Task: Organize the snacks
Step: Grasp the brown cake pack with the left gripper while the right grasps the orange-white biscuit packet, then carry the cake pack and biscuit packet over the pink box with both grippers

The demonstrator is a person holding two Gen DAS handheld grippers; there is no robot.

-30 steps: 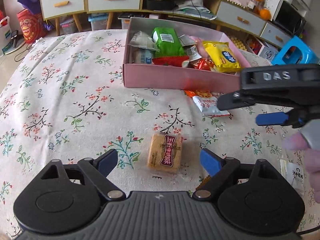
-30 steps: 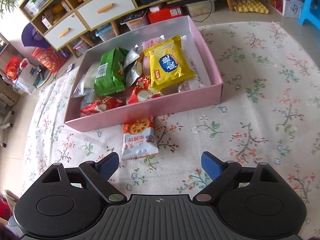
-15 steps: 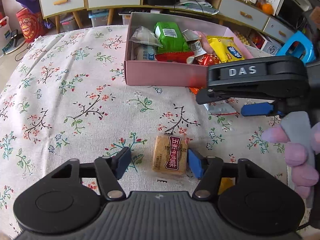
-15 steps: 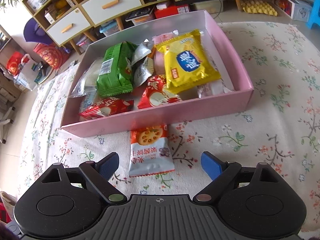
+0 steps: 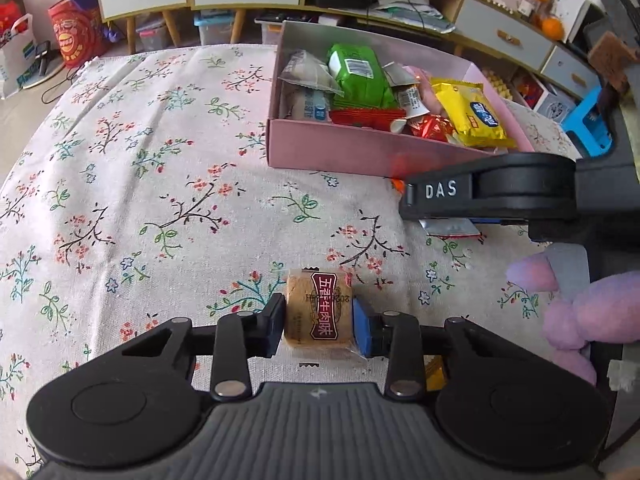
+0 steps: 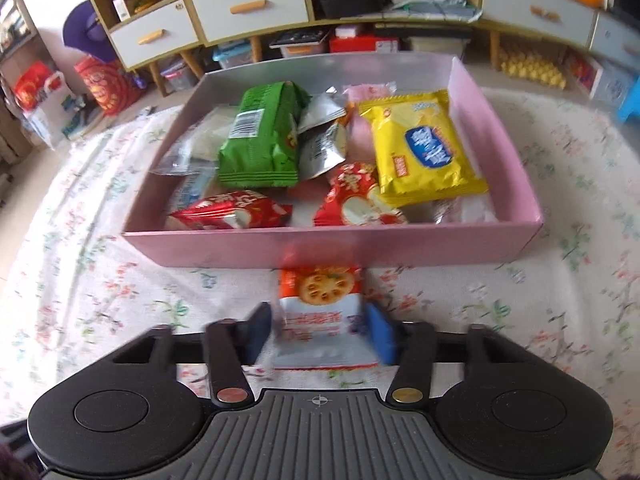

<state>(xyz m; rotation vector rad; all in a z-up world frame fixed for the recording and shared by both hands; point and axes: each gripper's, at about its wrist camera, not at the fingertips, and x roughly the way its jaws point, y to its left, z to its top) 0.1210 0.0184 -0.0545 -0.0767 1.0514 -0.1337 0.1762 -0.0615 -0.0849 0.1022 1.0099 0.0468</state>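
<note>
A tan cake snack with a maroon label lies on the floral tablecloth, and my left gripper is closing, both blue pads pressing its sides. An orange-and-white cracker packet lies just in front of the pink box. My right gripper is closing on it, with its pads against the packet's two edges; that view is blurred. In the left wrist view the right gripper's black housing covers most of the cracker packet.
The pink box holds several packets, among them a green one and a yellow one. A gloved hand holds the right tool. A small yellow wrapper lies under the left gripper. Cabinets stand beyond the table.
Both grippers went from wide open to closed on their snacks. The right gripper moved forward towards the box and over the cracker packet. The left gripper stayed in place.
</note>
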